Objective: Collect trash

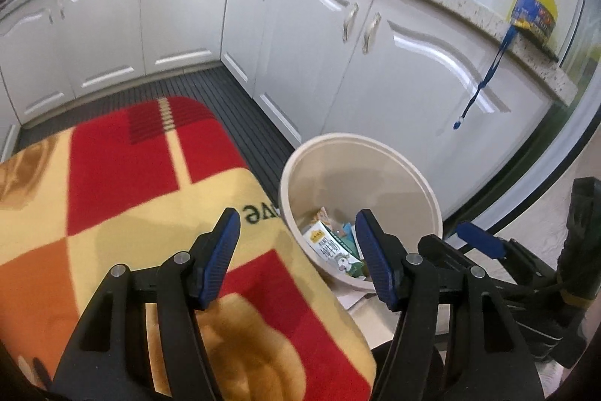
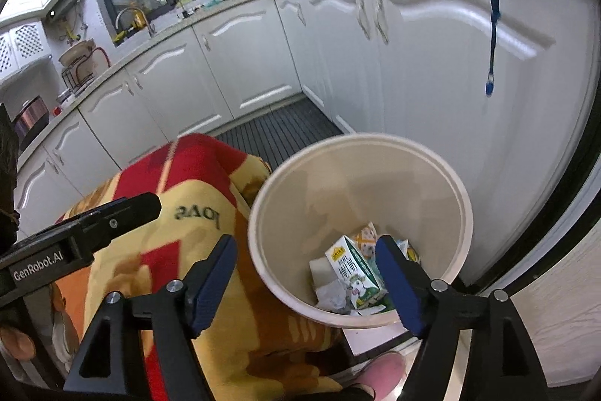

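Note:
A cream round waste bin stands on the floor against a table draped in a red, yellow and orange blanket. At its bottom lie a green-and-white milk carton, crumpled grey paper and a few wrappers. My left gripper is open over the blanket's edge and the bin's near rim, nothing between its blue pads. My right gripper is open wide above the bin's mouth, also empty. One of its blue pads shows at the right of the left wrist view.
White kitchen cabinets wrap around behind the bin under a speckled counter with pots and a yellow oil bottle. A blue lanyard hangs off the counter. A dark slatted mat covers the floor. A pink slipper is near the bin.

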